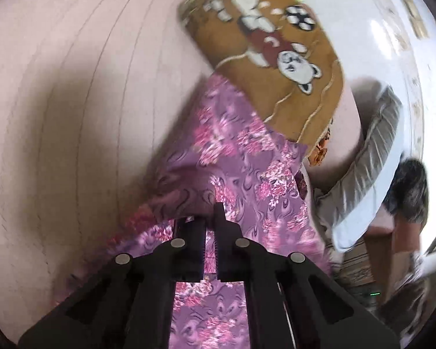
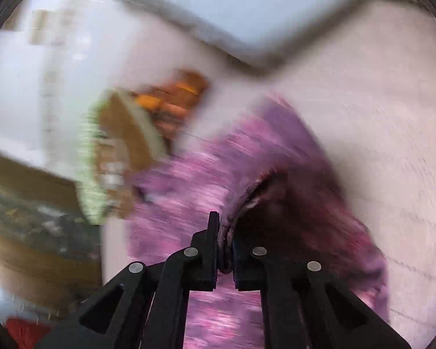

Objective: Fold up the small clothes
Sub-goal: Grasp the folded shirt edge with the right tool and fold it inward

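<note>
A purple garment with pink flowers lies stretched over the pale pink bed sheet. My left gripper is shut on its near edge, cloth pinched between the toothed pads. In the right wrist view, which is heavily blurred, the same purple garment runs up from my right gripper, which is shut on a bunched fold of it. A brown cloth with white cartoon bears lies folded beyond the garment, touching its far end; it also shows in the right wrist view.
An orange patterned cloth peeks out beside the brown one. A grey striped pillow lies at the right by the white wall. A wooden edge and clutter sit at the left of the right wrist view.
</note>
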